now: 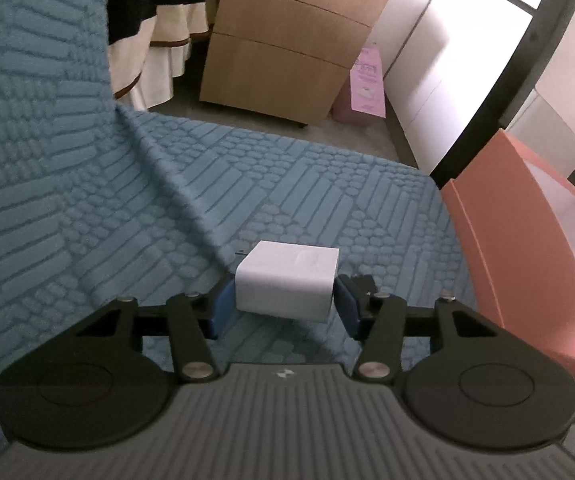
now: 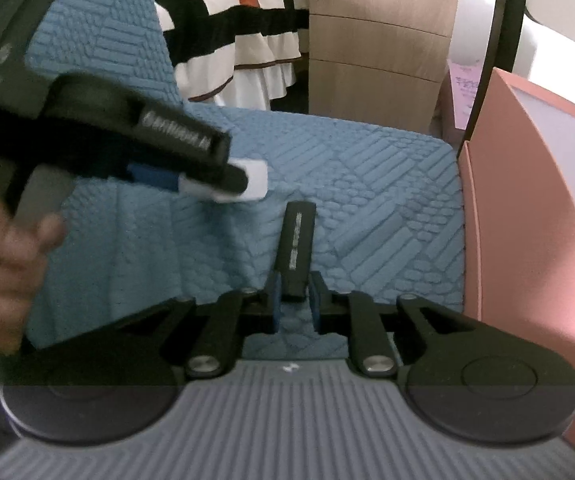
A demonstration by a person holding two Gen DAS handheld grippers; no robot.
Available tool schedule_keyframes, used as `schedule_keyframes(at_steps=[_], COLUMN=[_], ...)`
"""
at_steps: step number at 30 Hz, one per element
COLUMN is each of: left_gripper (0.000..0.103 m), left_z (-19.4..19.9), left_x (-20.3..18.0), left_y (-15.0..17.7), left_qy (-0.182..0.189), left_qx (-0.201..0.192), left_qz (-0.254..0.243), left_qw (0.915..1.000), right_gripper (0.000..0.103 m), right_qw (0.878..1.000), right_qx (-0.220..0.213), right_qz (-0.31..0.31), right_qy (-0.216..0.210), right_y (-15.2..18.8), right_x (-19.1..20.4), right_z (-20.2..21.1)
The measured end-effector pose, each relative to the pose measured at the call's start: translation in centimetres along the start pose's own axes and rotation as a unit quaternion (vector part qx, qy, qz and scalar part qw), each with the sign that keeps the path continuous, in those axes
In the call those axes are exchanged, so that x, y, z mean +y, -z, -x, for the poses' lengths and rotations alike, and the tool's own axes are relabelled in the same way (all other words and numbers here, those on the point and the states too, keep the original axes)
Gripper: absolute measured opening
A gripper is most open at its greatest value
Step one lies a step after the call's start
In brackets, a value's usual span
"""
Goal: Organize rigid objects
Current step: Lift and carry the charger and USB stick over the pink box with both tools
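**White block in left gripper, black bar in right**

White block (image 1: pixel 287 282) sits between the left gripper's (image 1: pixel 283 304) blue pads (image 1: pixel 221 308), jaws half-wide and closed on its sides; lifted clear of the blue quilt (image 1: pixel 87 200). Right wrist view shows the same block (image 2: pixel 247 184) poking out past the left gripper (image 2: pixel 223 184), a hand (image 2: pixel 11 264) on its handle. Right gripper (image 2: pixel 293 300) is narrow, clamped on a black bar (image 2: pixel 297 248) pointing away over the quilt. Pink box (image 2: pixel 527 208) stands at the right edge.
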State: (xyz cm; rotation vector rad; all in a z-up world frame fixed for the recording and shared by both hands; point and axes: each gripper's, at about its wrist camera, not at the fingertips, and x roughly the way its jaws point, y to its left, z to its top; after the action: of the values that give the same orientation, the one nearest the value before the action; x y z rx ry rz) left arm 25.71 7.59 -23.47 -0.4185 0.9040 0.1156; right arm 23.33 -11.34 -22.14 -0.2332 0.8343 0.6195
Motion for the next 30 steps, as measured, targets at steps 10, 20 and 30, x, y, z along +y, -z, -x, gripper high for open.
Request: schedule_keyframes(at_steps=[10,20,30], left_gripper=[0.059,0.058,0.058], left_z=[1.9,2.2,3.2], left_x=[1.3,1.7,1.1], left_y=[2.0,3.3,5.7], left_qy=[-0.005,-0.007,-0.010], left_qx=[0.004,0.010,0.025], left_qz=[0.033,0.050,0.043], left_qw=[0.9994,0.9987,0.9987], right_gripper=[0.037,0.035,0.027], right_qw=[1.000,0.999,1.000], right_qx=[-0.013,-0.030,0.003], right_qz=[0.005,0.036,0.013], right_qy=[-0.019,0.004,0.023], right_y=[-0.8,-0.7,0.5], right_x=[-0.1,0.8,0.2], right_z=[-2.3,-3.6,-1.2])
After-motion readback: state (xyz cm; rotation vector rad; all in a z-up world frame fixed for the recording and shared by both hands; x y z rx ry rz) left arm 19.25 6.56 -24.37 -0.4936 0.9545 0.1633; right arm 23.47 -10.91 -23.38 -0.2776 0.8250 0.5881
